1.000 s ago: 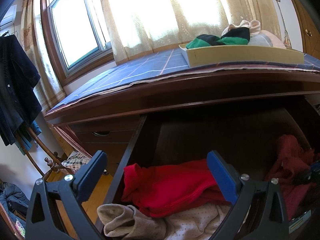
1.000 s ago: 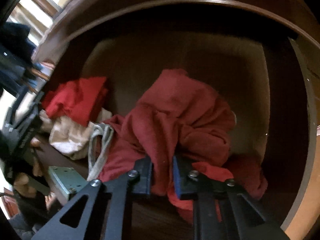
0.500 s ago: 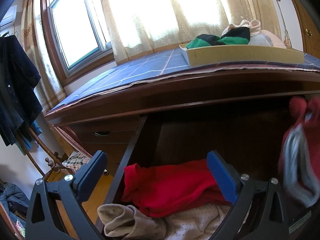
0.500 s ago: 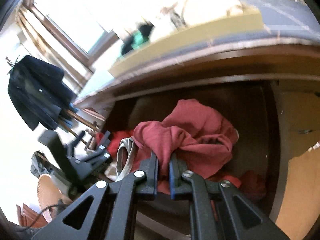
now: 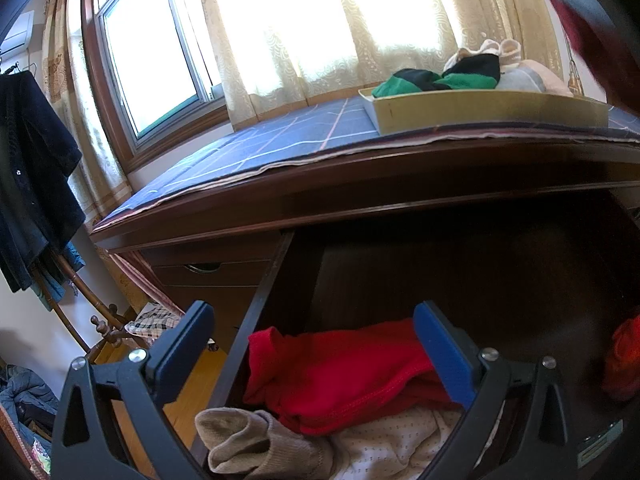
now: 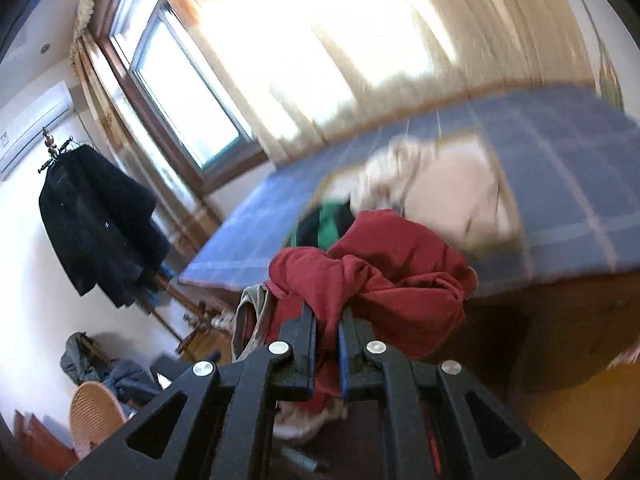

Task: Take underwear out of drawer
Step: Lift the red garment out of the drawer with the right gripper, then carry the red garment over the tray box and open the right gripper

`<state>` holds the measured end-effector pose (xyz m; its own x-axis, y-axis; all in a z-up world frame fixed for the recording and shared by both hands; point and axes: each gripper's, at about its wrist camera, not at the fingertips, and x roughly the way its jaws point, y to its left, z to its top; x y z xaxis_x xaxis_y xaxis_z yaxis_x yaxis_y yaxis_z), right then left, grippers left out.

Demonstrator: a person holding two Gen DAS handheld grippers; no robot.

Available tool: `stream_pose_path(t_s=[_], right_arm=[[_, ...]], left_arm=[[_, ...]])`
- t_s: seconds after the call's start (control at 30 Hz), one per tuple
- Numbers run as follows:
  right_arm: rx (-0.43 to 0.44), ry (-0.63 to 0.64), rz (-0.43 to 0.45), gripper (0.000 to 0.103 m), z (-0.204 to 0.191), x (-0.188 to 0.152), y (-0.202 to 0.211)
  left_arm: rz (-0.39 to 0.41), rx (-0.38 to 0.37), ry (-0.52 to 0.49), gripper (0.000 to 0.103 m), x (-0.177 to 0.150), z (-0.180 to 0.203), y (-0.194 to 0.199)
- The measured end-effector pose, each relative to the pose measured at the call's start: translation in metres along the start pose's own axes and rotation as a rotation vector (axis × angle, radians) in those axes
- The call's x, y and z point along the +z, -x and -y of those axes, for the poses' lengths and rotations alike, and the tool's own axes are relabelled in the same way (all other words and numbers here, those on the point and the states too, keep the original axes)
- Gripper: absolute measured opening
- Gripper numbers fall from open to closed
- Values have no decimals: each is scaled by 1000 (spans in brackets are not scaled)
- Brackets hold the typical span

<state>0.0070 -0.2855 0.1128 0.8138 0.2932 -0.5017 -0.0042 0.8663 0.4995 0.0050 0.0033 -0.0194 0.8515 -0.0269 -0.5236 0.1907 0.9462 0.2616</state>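
The landmark is the open drawer (image 5: 460, 280) beneath the bench (image 5: 280, 148).

Left tool (image 5: 316, 340): its blue pads stand spread wide, gripping nothing. It hovers over the drawer's near left corner, above a bright red garment (image 5: 340, 372), a beige knit item (image 5: 256, 440) and a dotted white cloth (image 5: 400, 448) lying inside.

Right tool (image 6: 326, 320): its pads are pressed together, pinching a fold of the dark red underwear (image 6: 384, 272), which hangs clear above the drawer, level with the bench top. A grey waistband (image 6: 246, 312) trails to the left of the grip.

Beyond the drawer, on the bench's blue checked cover, stands a cardboard tray (image 5: 480, 112) already holding clothes.

Procedure for the step in hand, judged from this view: maintain the pinch without relaxing it, carry the bundle high enough that the trailing waistband clears the bench edge, and position it over the tray before releasing. Keep the left tool clear of the travel path.
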Motion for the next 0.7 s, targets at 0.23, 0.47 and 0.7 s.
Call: stream_pose_path(t_s=[0.23, 0.47, 0.7], right_arm=[[-70, -7, 94, 9, 7, 84, 0], [-181, -68, 119, 9, 38, 155, -50], [-339, -53, 81, 9, 79, 175, -119]], left_arm=[[1, 3, -2, 102, 0, -1, 2], [-3, 0, -5, 102, 0, -1, 2], [-15, -15, 0, 102, 2, -4, 0]])
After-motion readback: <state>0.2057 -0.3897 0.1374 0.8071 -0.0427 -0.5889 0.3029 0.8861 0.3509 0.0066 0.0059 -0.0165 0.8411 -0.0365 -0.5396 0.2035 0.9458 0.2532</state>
